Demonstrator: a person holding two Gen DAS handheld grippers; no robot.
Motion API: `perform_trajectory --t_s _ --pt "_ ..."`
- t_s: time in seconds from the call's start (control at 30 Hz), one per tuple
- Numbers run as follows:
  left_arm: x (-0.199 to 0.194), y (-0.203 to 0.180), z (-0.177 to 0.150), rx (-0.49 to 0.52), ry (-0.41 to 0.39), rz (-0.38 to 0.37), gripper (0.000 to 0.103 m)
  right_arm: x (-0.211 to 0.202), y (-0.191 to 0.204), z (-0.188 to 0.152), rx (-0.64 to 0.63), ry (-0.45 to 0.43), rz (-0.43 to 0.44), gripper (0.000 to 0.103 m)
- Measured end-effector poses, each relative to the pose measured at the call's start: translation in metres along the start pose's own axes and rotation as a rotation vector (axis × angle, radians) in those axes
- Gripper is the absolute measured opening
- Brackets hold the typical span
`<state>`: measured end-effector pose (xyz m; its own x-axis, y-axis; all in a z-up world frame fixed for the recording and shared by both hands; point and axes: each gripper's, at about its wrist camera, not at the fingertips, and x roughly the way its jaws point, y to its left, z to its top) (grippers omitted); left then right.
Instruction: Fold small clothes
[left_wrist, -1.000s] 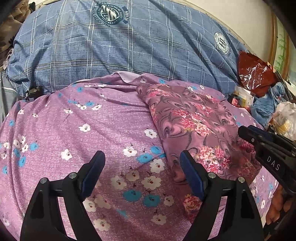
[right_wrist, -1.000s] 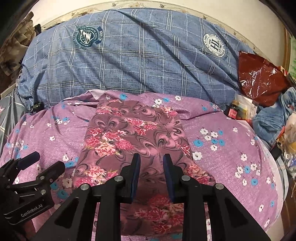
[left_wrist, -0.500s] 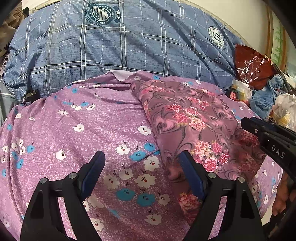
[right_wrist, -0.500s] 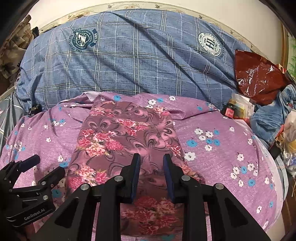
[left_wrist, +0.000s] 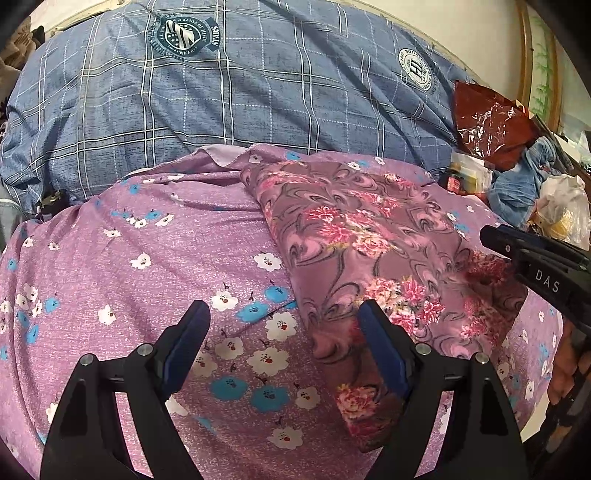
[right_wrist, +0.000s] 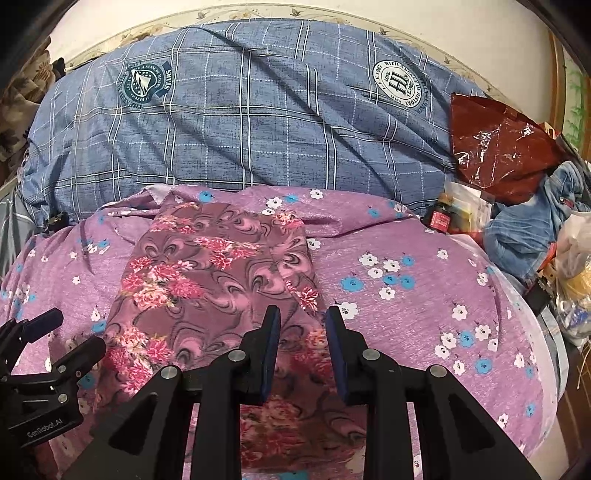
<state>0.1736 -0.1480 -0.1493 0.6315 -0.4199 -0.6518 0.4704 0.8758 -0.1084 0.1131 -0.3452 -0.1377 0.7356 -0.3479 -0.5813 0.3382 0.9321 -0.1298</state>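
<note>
A mauve garment with pink flower print lies flat as a long strip on the purple flowered sheet; it also shows in the right wrist view. My left gripper is wide open and empty, hovering over the garment's near left edge. My right gripper is open with a narrower gap, empty, above the garment's near right part. The right gripper shows at the right of the left wrist view, and the left gripper at the lower left of the right wrist view.
A blue plaid pillow lies behind the sheet. To the right are a red plastic bag, a small dark bottle, crumpled denim and white bags. The bed's edge drops off at the right.
Both grippers have drifted slightly over the garment; the right one shifted a little rightward. The jaws and the garment are unchanged.
</note>
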Motion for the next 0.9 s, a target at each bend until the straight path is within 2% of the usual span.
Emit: perform_trajectory --t_s 0.13,0.2,0.23,0.3,0.33,0.37,0.43,0.6,0.7,0.77,0.9 --pt "0.000 0.004 0.007 -0.033 0.003 -0.030 0.083 0.004 -0.011 -0.001 0.011 0.004 -0.007 0.027" --pt "-0.002 0.006 0.016 -0.050 -0.015 -0.017 0.083 0.007 -0.019 0.001 0.035 0.012 0.011 0.027" --pt "-0.002 0.007 0.022 -0.070 -0.014 -0.034 0.083 0.010 -0.024 0.002 0.053 0.017 0.026 0.027" --pt "-0.001 0.010 0.029 -0.114 -0.004 -0.074 0.083 0.016 -0.035 0.007 0.099 0.027 0.068 0.035" --pt "0.002 0.009 0.034 -0.123 0.000 -0.090 0.083 0.021 -0.041 0.010 0.125 0.035 0.108 0.045" --pt "0.006 0.007 0.039 -0.114 0.011 -0.101 0.083 0.024 -0.045 0.012 0.146 0.040 0.142 0.052" --pt "0.018 -0.001 0.046 -0.091 0.055 -0.125 0.083 0.031 -0.053 0.013 0.178 0.058 0.195 0.059" --pt "0.040 -0.004 0.047 -0.131 0.115 -0.191 0.083 0.058 -0.079 0.012 0.286 0.135 0.326 0.065" --pt "0.045 -0.014 0.043 -0.075 0.131 -0.193 0.083 0.077 -0.089 0.013 0.348 0.176 0.427 0.067" --pt "0.047 -0.019 0.041 -0.037 0.131 -0.204 0.083 0.093 -0.088 0.012 0.365 0.238 0.487 0.068" --pt "0.050 -0.022 0.042 -0.021 0.140 -0.281 0.083 0.110 -0.084 0.010 0.350 0.310 0.542 0.068"
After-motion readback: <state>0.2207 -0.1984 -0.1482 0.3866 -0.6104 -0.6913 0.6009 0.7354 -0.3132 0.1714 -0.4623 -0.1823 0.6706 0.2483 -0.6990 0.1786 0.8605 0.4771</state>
